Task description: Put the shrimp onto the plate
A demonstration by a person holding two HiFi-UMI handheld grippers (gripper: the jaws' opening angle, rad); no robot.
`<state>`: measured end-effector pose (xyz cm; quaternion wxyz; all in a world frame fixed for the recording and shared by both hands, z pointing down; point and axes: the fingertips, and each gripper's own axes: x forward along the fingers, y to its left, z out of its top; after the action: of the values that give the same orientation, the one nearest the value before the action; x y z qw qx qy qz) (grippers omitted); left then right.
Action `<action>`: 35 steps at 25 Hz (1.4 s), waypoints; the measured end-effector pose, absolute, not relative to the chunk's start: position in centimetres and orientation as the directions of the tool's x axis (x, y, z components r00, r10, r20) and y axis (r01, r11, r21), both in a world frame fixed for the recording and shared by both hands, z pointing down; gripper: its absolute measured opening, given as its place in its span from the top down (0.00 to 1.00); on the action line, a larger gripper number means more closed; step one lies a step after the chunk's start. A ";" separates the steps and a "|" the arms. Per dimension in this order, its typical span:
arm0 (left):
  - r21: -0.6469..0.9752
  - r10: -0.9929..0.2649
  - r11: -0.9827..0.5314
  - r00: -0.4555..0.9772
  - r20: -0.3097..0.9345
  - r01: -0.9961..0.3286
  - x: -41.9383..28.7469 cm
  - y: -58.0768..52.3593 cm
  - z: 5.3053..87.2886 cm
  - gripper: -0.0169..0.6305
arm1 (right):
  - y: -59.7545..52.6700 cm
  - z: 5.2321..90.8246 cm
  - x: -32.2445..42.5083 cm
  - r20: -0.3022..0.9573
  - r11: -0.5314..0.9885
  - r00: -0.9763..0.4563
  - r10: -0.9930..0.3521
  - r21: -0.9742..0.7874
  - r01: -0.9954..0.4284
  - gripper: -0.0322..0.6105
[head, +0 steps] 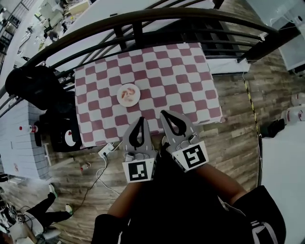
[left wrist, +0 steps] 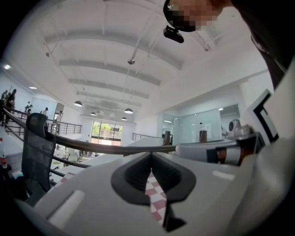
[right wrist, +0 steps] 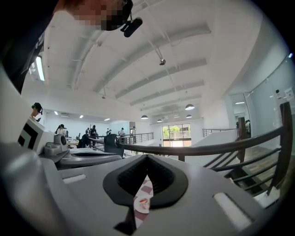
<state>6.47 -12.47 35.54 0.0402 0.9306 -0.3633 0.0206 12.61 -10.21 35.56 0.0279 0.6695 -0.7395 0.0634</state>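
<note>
Holding the left gripper (head: pixel 141 120) and the right gripper (head: pixel 164 113) side by side at the near edge of the checkered tabletop (head: pixel 190 76), both with jaws pressed together and gripping nothing. Seeing the pink shrimp (head: pixel 127 94) lying on the white plate (head: pixel 137 100), just beyond the gripper tips, touching neither.

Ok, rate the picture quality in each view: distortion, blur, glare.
Head view: heavy fisheye bows the railing into an arc; the checked table and plate are sharp. Left gripper view: the left gripper is soft up close, corners dark, far window blown out. Right gripper view: same softness on the right gripper; ceiling evenly bright.
</note>
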 end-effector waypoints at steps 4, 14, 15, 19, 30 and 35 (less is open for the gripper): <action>0.043 -0.639 -0.765 0.766 0.076 -0.642 8.5 -12.2 35.5 0.96 | -9.6 34.9 14.3 0.108 0.048 -0.050 -0.993 -0.028 -0.998 0.95; -0.002 -0.584 -0.812 0.811 0.018 -0.584 12.0 -11.9 33.8 0.96 | -8.6 33.4 18.2 0.061 -0.054 0.054 -0.997 0.000 -0.999 0.95; -0.002 -0.580 -0.814 0.814 0.011 -0.580 12.2 -11.7 33.6 0.96 | -8.5 33.3 18.4 0.061 -0.062 0.062 -0.996 0.002 -0.998 0.95; 0.002 -0.574 -0.819 0.819 0.018 -0.574 12.3 -11.4 33.7 0.96 | -8.4 33.2 18.7 0.065 -0.071 0.072 -0.995 0.012 -0.997 0.95; -0.001 -0.610 -0.792 0.792 0.022 -0.611 10.2 -11.8 33.7 0.96 | -9.2 33.6 17.0 0.087 -0.045 0.047 -0.995 0.030 -0.999 0.95; 0.002 -0.632 -0.775 0.775 0.029 -0.632 8.5 -12.4 33.9 0.96 | -9.9 33.8 15.2 0.093 -0.015 0.018 -0.996 0.033 -0.999 0.95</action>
<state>8.49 -12.38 33.88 0.0058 0.9420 -0.3353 0.0131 15.22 -9.90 33.78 0.0445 0.7121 -0.7004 0.0215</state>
